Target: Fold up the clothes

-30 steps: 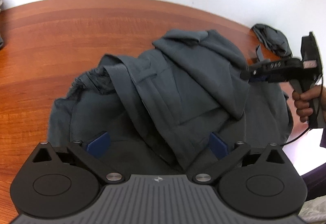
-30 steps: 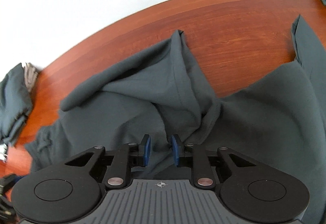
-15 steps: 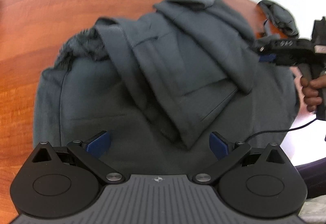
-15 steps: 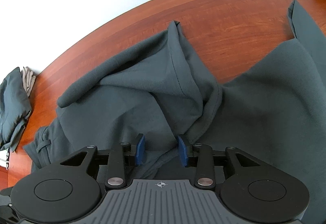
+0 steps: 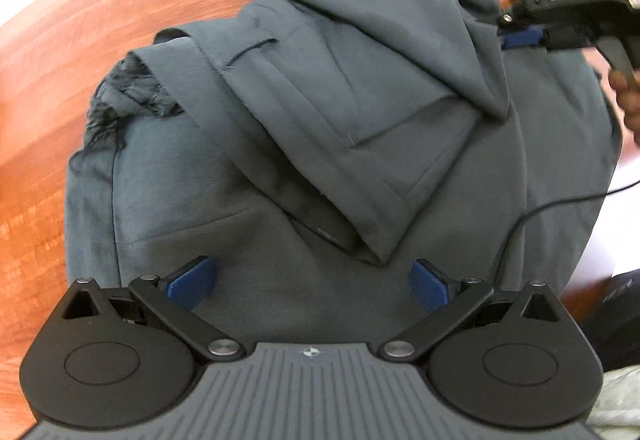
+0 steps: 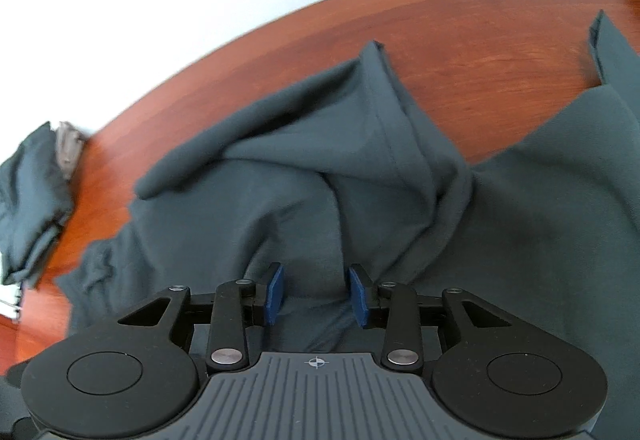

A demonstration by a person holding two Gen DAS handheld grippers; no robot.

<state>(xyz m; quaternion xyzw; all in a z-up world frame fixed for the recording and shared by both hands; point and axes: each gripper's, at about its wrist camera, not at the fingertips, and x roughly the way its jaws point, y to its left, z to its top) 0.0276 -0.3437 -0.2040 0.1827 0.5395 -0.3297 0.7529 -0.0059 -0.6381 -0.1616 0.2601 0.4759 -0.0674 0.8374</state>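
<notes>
Only blurred white characters mark the right gripper [image 5: 520,37]; both it and the left gripper [image 5: 312,282] spread fingers over grey trousers [image 5: 340,112].

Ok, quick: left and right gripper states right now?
Left gripper: wide open, holding nothing, above the grey trousers.
Right gripper: open, fabric between its pads but not clamped.

What I can't make out

My right claw [image 5: 520,37] is cut by the frame edge in the left view; the far bundle [image 6: 28,196] on my desk [image 6: 460,40] is blurred, its contents unclear.
</notes>
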